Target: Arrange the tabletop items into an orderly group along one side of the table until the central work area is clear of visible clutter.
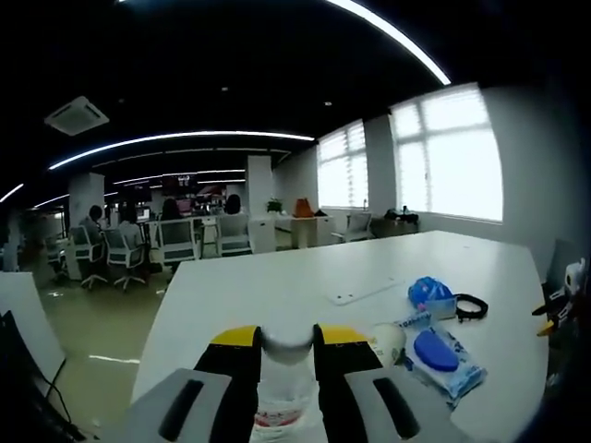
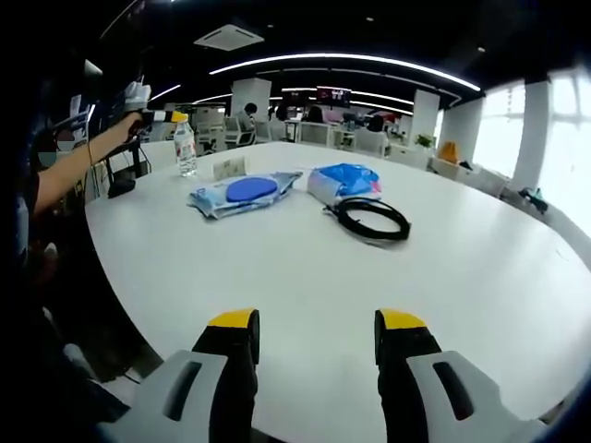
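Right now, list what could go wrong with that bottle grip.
1. The left gripper clamps the water bottle near its cap, so it may swing or slip.
2. In the right gripper view the bottle stands close to the table edge; a careless set-down could tip it off.

The left gripper view looked low and close across the bench (image 1: 277, 286) toward the windows, while the right gripper view faced it from the opposite edge, sharing the wipes pack (image 1: 441, 358) (image 2: 242, 193).
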